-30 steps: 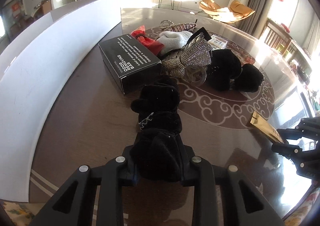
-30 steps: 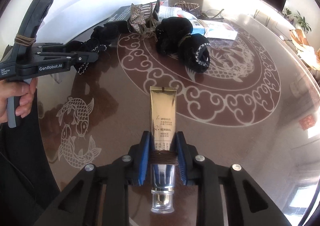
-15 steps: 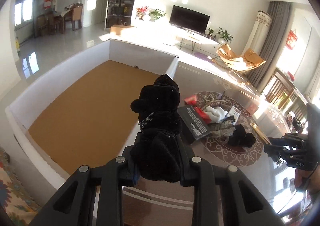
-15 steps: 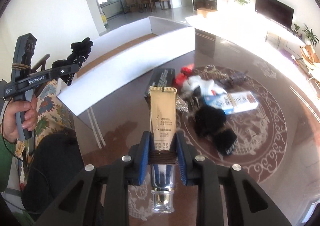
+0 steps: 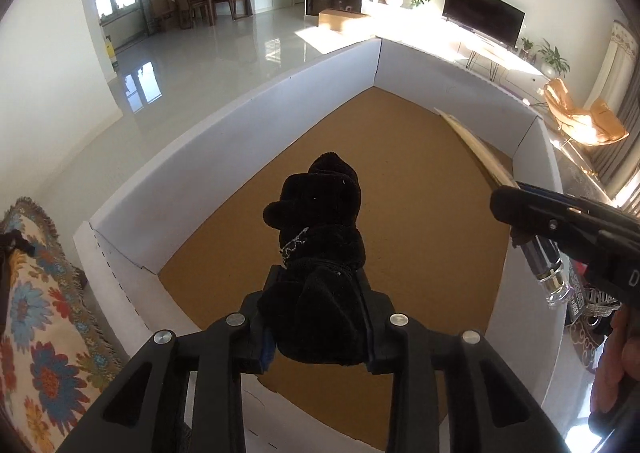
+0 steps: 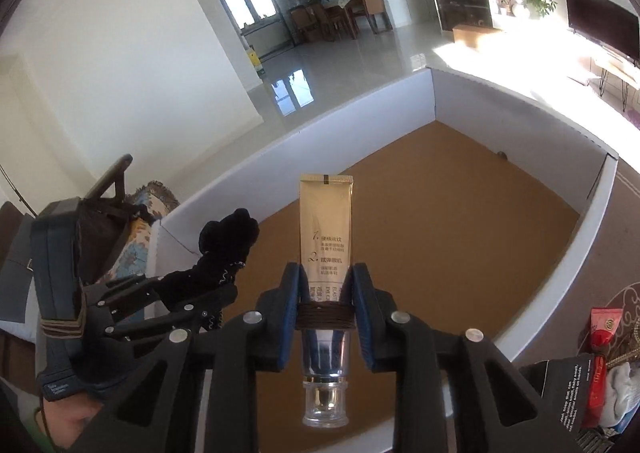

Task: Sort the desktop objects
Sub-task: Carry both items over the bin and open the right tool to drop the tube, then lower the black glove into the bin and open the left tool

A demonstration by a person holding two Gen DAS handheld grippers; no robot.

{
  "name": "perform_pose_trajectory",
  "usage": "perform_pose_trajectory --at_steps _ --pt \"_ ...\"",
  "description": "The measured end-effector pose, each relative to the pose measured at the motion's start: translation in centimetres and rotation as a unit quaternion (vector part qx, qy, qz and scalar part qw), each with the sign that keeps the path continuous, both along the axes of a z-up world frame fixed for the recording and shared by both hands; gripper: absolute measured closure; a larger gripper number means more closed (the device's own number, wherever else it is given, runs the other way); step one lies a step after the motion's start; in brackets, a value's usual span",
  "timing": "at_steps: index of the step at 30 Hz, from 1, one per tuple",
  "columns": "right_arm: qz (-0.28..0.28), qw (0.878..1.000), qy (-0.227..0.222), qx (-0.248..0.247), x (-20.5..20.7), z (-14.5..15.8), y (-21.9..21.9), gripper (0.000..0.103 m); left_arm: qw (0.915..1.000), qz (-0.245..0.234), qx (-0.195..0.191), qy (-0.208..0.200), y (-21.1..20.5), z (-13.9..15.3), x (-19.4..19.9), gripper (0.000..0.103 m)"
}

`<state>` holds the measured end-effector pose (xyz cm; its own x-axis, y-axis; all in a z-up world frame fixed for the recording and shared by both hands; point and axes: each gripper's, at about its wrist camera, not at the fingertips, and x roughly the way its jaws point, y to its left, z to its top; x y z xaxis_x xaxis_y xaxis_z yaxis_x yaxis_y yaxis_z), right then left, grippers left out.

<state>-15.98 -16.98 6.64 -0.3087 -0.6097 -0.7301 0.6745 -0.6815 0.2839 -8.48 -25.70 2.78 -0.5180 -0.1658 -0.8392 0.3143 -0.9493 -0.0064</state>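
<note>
A big white box (image 5: 224, 157) with a brown floor sits below. Behind it is a bright room with a shiny floor, one TV (image 5: 482, 17) and one orange chair (image 5: 580, 117). The left hand-held gripper (image 5: 320, 317) has one black fuzzy hair tie (image 5: 320, 237) between its pads, and they are opening. The right hand-held gripper (image 6: 325, 313) pinches one gold tube (image 6: 326, 229). Both things hang over the box.
</note>
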Motion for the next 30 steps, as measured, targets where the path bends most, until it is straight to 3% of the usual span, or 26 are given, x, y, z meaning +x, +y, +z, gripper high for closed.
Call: perform_pose_trajectory --at_steps 1,3,5,8,9,17,20,26,30 --pt "0.005 1.0 0.005 0.025 0.0 -0.8 -1.0 0.071 0.9999 0.0 -0.006 -0.015 0.1 -0.6 -0.2 0.067" --pt "0.017 0.997 0.03 0.068 0.4 -1.8 -2.2 0.031 0.9993 -0.008 -0.022 -0.03 0.4 -1.5 -0.6 0.059" --pt "0.027 0.992 0.07 0.099 1.1 -2.5 -2.6 0.023 0.998 -0.02 -0.051 -0.031 0.9 -1.6 -0.4 0.053" --pt "0.04 0.987 0.08 0.135 1.1 -3.8 -1.6 0.023 0.9959 -0.036 -0.075 -0.035 1.4 -1.7 -0.7 0.033" --pt "0.038 0.986 0.074 0.142 0.9 -4.2 -1.1 0.023 0.9956 -0.045 -0.072 -0.04 1.5 -1.9 -0.9 0.031" --pt "0.061 0.983 0.088 0.147 1.5 -4.1 0.5 0.023 0.9921 -0.065 -0.096 -0.047 2.4 -2.3 -1.3 0.031" --pt "0.068 0.985 0.077 0.135 2.0 -3.9 1.4 0.025 0.9937 -0.064 -0.084 -0.037 3.0 -2.0 -0.4 0.031" --pt "0.082 0.977 0.116 0.158 4.7 -4.2 2.7 0.025 0.9906 -0.071 -0.114 -0.027 4.9 -1.7 1.5 0.031" --pt "0.074 0.982 0.118 0.13 5.0 -3.8 3.8 0.022 0.9959 -0.048 -0.076 0.008 4.4 -1.0 2.4 0.031"
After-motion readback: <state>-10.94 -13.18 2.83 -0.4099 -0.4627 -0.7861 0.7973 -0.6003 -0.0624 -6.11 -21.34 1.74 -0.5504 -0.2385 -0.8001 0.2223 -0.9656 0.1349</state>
